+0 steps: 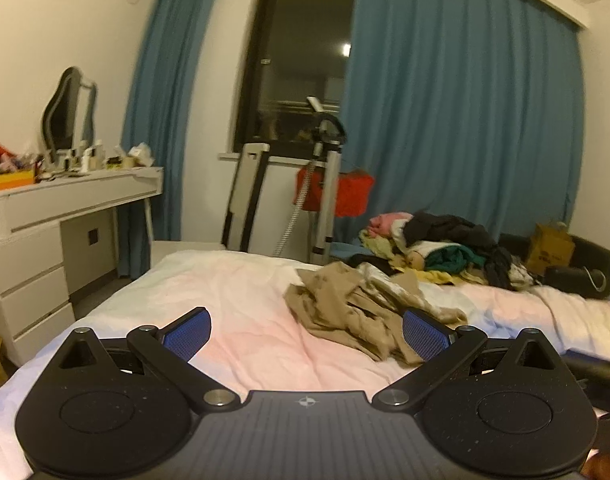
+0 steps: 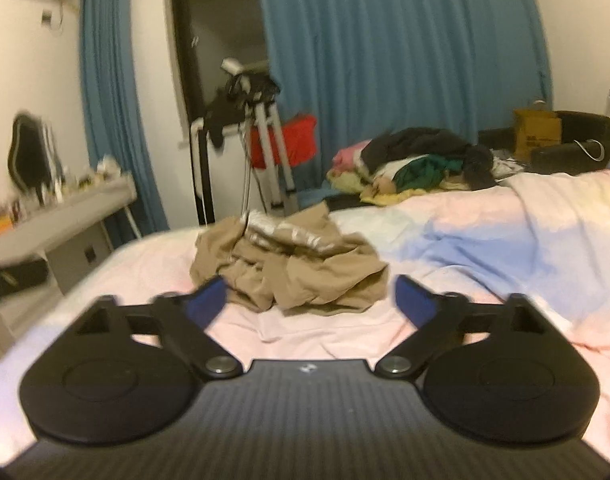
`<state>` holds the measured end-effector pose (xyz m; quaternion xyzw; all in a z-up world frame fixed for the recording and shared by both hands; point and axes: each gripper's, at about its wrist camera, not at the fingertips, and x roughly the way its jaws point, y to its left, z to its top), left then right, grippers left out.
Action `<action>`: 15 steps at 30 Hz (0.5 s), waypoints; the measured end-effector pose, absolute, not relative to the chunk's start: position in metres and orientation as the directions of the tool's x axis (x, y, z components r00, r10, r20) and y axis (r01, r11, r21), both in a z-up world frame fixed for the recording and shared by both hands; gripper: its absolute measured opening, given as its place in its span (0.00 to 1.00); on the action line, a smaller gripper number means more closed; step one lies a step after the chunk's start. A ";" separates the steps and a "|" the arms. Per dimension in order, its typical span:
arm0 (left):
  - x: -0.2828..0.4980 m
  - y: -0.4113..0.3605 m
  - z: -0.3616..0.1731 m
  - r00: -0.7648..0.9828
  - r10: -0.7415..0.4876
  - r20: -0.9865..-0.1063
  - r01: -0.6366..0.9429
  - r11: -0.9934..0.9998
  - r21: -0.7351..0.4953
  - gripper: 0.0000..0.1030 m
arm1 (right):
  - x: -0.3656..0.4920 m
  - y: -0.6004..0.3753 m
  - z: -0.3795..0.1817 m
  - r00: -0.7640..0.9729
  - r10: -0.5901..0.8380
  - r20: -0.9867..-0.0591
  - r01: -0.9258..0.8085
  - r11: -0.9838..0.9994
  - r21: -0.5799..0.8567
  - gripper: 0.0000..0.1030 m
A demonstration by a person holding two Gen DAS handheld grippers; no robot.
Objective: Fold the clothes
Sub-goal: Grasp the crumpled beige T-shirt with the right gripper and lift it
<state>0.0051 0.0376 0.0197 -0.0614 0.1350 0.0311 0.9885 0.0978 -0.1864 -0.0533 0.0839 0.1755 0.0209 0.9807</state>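
A crumpled tan garment lay bunched on the pink bed, well short of the heap of mixed clothes at its far edge. The left tool hung above the sheet with jaws spread wide and empty, the garment just beyond its right finger. The right tool was equally wide apart, holding nothing, with the garment lying ahead between its fingers.

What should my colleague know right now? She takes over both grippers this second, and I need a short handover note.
Left gripper: open, empty, above the bed.
Right gripper: open, empty, facing the tan garment.
Tan garment: crumpled in a heap mid-bed, untouched by either gripper.
Pile of mixed clothes: unfolded, at the bed's far side.
Done: no folded piece is visible.
Left: probably spread the tan garment flat, fold it, then work through the pile.
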 end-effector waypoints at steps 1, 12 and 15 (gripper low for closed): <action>0.007 0.043 0.020 0.962 0.051 -0.270 -0.087 0.988 -0.124 1.00 | 0.111 -0.180 -0.057 0.929 0.082 -0.362 -0.022 0.986 0.167 0.66; 0.044 0.095 -0.002 0.937 0.063 -0.343 -0.155 0.957 -0.245 1.00 | 0.265 -0.125 -0.132 0.874 -0.018 -0.486 -0.037 0.994 -0.104 0.58; 0.055 0.098 -0.014 0.933 0.030 -0.359 -0.126 0.960 -0.249 1.00 | 0.285 -0.124 -0.135 0.857 -0.060 -0.513 -0.041 0.982 -0.183 0.32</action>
